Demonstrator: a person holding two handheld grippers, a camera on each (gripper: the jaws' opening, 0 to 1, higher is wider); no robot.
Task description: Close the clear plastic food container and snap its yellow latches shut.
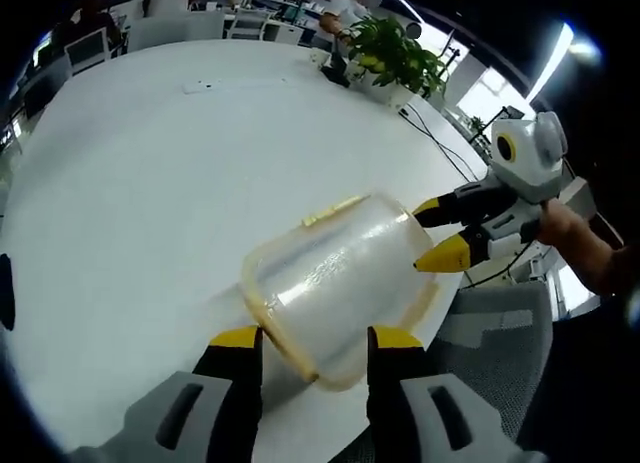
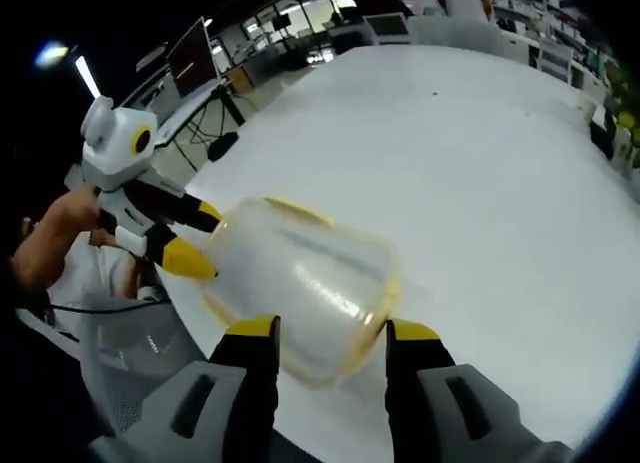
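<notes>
- Container of clear plastic with a yellowish rim lies between the two grippers, over the near edge of the white table; whether it rests on the tabletop or is lifted off it cannot be told.
- Left gripper has its yellow-tipped jaws set apart on either side of one end of the container, the rim running between them; whether the tips actually press the plastic cannot be told.
- In the left gripper view the right gripper reaches in from the right, its two yellow tips spread and lying against the container's far end, with a person's hand behind it.
- In the right gripper view that gripper's own jaws are parted around the container, one tip at each side of the rim.
- Across from it the left gripper comes in from the left, tips spread at the opposite end (a hand grips its handle).
- A yellow strip, likely a latch, shows along the container's upper edge; its position, clipped or loose, is too blurred to tell.
- A green potted plant stands at the far side of the table, and a grey chair sits just beyond the near edge.
</notes>
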